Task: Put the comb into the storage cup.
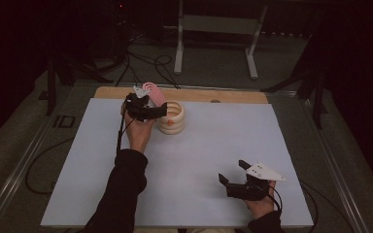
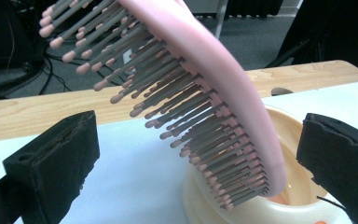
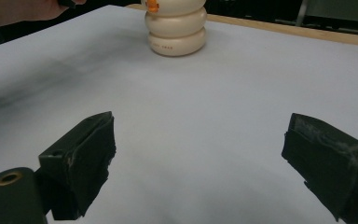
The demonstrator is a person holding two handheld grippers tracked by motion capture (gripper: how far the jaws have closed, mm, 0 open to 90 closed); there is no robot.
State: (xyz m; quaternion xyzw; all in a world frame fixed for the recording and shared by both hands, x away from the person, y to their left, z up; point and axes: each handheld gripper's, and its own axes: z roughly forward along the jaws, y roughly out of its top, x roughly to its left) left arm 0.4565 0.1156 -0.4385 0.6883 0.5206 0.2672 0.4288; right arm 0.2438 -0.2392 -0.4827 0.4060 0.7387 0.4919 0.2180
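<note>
Standing in the cream holder (image 1: 171, 118) at eleven o'clock, the pink hairbrush (image 2: 200, 93) is left free between parted jaws of the left gripper (image 2: 196, 154). Light and stiff, it is best taken by its smooth back. The right gripper (image 3: 198, 163) is held wide, empty.

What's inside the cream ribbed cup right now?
The lower end of the pink hairbrush stands in the cream ribbed cup, leaning on its rim, bristles facing left. Something orange shows at the bottom; the brush tip and cup wall cover the rest.

Wooden table (image 1: 243, 96) covered by white sheet (image 1: 199, 160); cream ribbed holder (image 1: 172, 118) stands on sheet near far edge.
</note>
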